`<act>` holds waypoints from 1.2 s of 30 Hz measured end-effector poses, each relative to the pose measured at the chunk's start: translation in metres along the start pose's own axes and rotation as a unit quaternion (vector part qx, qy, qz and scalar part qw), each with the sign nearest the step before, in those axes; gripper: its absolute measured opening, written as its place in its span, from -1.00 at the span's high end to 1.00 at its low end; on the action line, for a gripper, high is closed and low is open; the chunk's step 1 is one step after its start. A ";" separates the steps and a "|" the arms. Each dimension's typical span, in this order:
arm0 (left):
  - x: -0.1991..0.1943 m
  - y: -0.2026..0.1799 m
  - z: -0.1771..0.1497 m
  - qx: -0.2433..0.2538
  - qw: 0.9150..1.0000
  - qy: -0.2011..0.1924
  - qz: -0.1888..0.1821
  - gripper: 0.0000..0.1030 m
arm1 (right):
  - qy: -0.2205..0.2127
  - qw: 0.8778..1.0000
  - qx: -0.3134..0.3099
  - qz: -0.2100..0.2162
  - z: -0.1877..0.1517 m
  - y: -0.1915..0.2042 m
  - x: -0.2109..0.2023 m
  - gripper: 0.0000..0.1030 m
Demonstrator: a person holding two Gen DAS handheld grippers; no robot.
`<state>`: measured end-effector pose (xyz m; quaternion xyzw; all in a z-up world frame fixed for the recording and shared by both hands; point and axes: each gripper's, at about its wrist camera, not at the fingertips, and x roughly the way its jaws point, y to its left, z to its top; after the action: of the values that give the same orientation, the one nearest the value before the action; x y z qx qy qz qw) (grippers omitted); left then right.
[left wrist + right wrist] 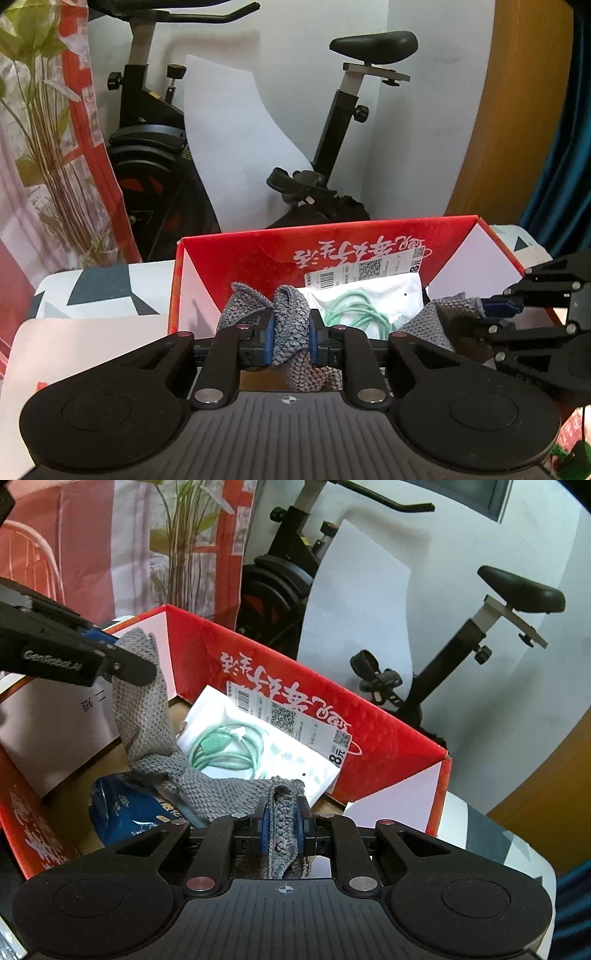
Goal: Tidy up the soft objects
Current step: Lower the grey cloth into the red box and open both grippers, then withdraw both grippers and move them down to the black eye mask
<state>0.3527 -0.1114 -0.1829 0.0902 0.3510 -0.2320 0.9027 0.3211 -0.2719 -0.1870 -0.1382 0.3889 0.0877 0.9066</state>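
Item: grey knitted cloth (155, 716), stretched over the red cardboard box (369, 716). We saw our left gripper (291, 338) pinching one end, right gripper (282, 827) the other; long axis ran ten to five o'clock in the right wrist view.

Exercise bike (332, 122) behind, plant (44, 110) at left, packaged green cable (236, 746).

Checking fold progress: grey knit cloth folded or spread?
Neither: grey knit cloth hangs bunched between left gripper and right gripper, over the red box.
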 end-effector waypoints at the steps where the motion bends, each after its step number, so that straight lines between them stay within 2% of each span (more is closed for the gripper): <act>1: 0.000 0.000 -0.001 0.003 1.000 0.000 0.000 0.40 | 0.003 1.000 0.003 0.000 0.000 -0.001 0.001 0.75; 2: -0.001 -0.001 -0.001 0.008 1.000 -0.001 0.002 0.25 | 0.005 1.000 0.005 -0.001 0.000 -0.002 0.001 0.75; 5: -0.004 -0.004 -0.002 0.022 1.000 -0.005 0.012 0.08 | 0.012 1.000 0.012 -0.006 0.001 -0.004 0.004 0.75; 9: -0.012 -0.002 -0.001 0.024 0.999 -0.017 0.017 -0.02 | 0.012 0.999 0.021 -0.021 0.000 -0.006 0.003 0.70; 13: -0.024 0.000 0.002 0.025 0.999 -0.034 0.029 -0.10 | -0.001 0.998 0.017 -0.054 0.001 -0.005 -0.006 0.49; 16: -0.034 0.001 0.002 0.022 0.998 -0.048 0.038 -0.11 | -0.017 0.997 0.017 -0.071 0.002 -0.004 -0.018 0.24; 18: -0.042 0.002 0.002 0.017 0.997 -0.056 0.041 -0.12 | -0.029 0.997 0.026 -0.071 0.001 -0.006 -0.028 0.23; 23: -0.062 0.005 -0.005 -0.004 0.997 -0.070 0.044 -0.12 | -0.058 0.995 0.068 -0.053 -0.005 -0.012 -0.057 0.05; 29: -0.093 0.005 -0.030 -0.028 0.995 -0.086 0.031 -0.12 | -0.121 0.984 0.129 -0.008 -0.028 -0.014 -0.097 0.03; 33: -0.112 0.004 -0.055 -0.052 0.995 -0.089 0.018 -0.11 | -0.141 0.979 0.147 0.003 -0.046 -0.007 -0.114 0.03; 36: -0.120 0.003 -0.074 -0.067 0.995 -0.076 0.017 -0.11 | -0.145 0.977 0.157 0.010 -0.062 0.000 -0.123 0.03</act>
<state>0.2329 -0.0420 -0.1566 0.0172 0.2945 -0.1991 0.9345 0.1957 -0.2982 -0.1380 0.0240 0.2638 0.0532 0.9628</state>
